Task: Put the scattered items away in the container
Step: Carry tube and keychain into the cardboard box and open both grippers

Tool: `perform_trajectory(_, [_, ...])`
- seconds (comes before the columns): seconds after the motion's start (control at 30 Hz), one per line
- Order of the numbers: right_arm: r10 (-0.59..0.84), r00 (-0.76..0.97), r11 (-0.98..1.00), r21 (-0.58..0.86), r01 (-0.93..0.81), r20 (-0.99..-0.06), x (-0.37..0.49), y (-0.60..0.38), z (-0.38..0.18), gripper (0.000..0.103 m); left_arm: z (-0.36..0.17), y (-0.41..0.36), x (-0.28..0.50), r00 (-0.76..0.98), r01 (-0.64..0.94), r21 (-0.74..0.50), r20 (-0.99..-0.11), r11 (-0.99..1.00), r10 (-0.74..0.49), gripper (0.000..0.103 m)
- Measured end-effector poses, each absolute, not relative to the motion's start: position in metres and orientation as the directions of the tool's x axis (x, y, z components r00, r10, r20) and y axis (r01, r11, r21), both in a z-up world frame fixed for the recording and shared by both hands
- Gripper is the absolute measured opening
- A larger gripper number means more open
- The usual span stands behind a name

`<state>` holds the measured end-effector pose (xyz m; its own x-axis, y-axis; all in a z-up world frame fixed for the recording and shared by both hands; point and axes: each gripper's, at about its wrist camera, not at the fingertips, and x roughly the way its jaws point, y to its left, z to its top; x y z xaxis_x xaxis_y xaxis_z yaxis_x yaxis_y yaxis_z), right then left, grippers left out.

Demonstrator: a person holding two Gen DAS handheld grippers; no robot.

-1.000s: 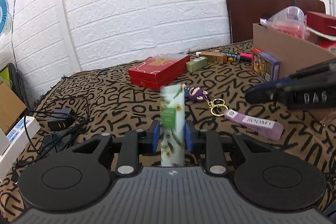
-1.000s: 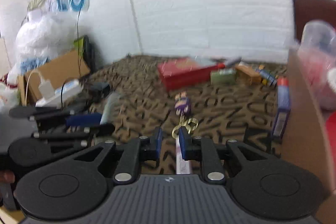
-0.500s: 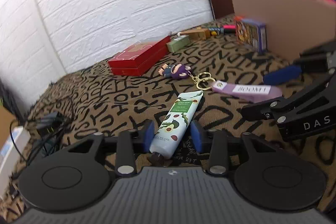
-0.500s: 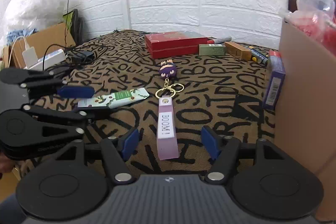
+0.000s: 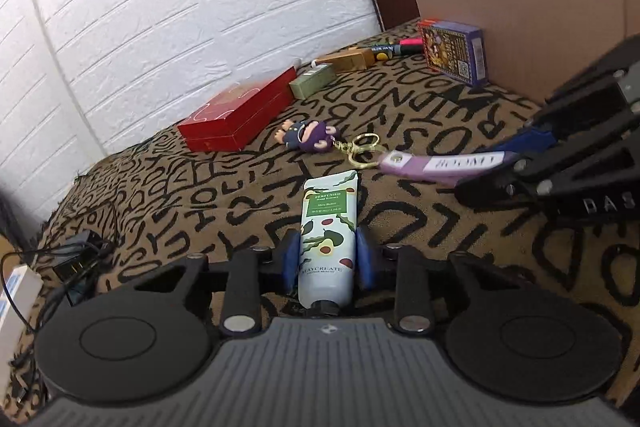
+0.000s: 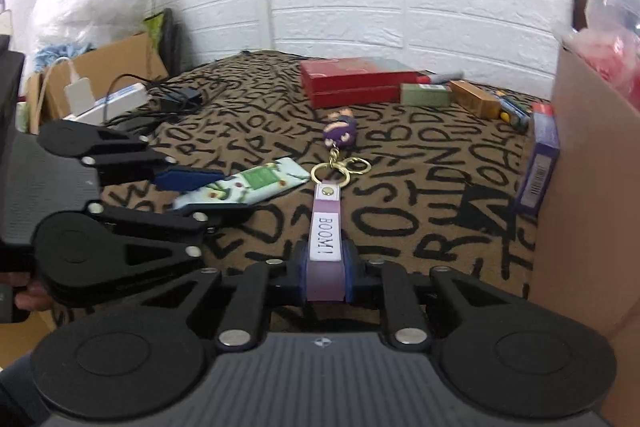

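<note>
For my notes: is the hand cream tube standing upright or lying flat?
Lying flat. The hand cream tube rests lengthwise on the patterned cloth, cap toward the camera.

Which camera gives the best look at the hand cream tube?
The left wrist view: the hand cream tube lies lengthwise at centre, label readable, between the closing left claw. The right wrist view shows it sideways, partly hidden behind that claw.

Open cloth [image 5: 420, 251] is seen ahead of both tongs; the path rightward is blocked by the box [image 6: 584, 163], with cartons [image 6: 356, 83] beyond.
</note>
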<state>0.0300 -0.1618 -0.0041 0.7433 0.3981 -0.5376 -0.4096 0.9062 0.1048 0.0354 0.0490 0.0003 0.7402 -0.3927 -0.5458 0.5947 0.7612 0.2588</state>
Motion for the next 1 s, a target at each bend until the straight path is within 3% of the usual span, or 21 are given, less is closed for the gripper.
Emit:
perform_trajectory(0.1, [0.466, 0.747, 0.883, 0.196, -0.426, -0.475, 0.030, -0.167, 0.008, 0.016, 0.021, 0.062, 0.041, 0.661, 0.642, 0.056, -0.546, 0.765, -0.515, 0.030])
perform_trajectory(0.27, [0.536, 0.758, 0.841, 0.304, -0.447, -0.372, 0.041, -0.178, 0.039, 0.016, 0.060, 0.065, 0.040, 0.679, 0.651, 0.017, -0.461, 0.759, -0.572, 0.030])
perform_trajectory(0.47, [0.557, 0.784, 0.822, 0.318, -0.472, -0.274, 0.048, -0.190, 0.081, 0.016, 0.103, 0.061, 0.044, 0.706, 0.654, 0.028, -0.381, 0.756, -0.597, 0.021])
perform_trajectory(1.0, [0.409, 0.908, 0.911, 0.095, -0.400, -0.095, 0.040, -0.248, 0.198, 0.016, 0.194, -0.020, 0.043, 0.667, 0.745, 0.132, -0.177, 0.654, -0.724, 0.020])
